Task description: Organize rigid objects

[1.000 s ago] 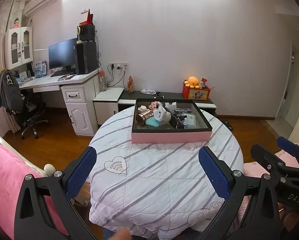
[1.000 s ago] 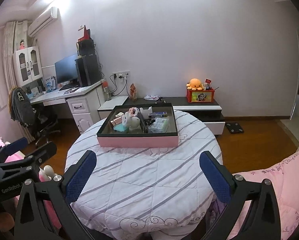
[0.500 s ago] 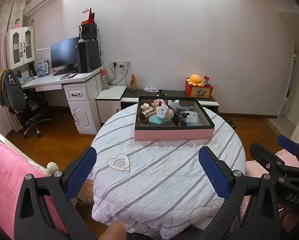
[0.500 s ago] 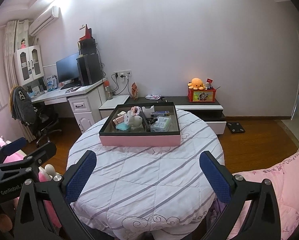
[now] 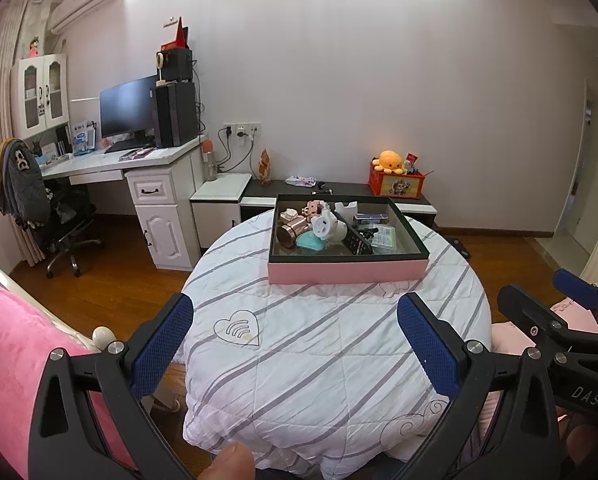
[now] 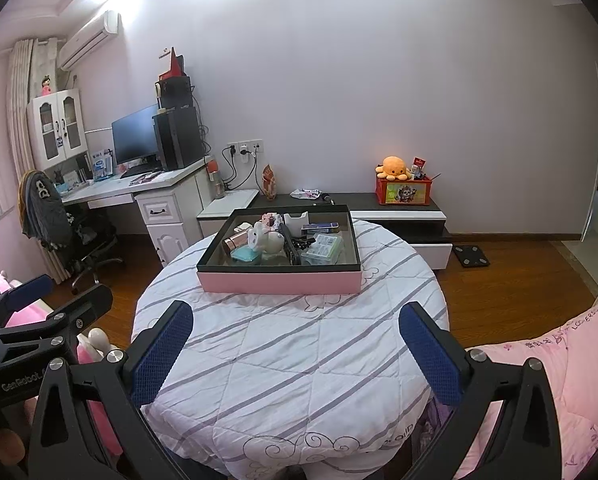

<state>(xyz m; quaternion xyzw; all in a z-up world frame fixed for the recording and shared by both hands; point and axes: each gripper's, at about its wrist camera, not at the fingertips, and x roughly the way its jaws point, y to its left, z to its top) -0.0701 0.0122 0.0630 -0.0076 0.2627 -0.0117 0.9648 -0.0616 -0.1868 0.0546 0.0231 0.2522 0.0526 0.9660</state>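
The left gripper [image 5: 295, 344] is held with jaws released and empty, well short of the pink tray [image 5: 347, 272], which is set on the far half of the round counter [image 5: 299, 360] with its long side running crosswise. The clutter in the tray [image 6: 279, 246] lies ahead of both, and the right gripper [image 6: 297, 350], likewise released and empty, is judged slightly nearer

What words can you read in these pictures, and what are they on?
"DAS": right gripper, rest cut off.
"GenRobot": left gripper, end of it hidden.
"LO" and more letters: pink blanket, too blurred.
Red box picture, tray packets, desk papers: too small to read.
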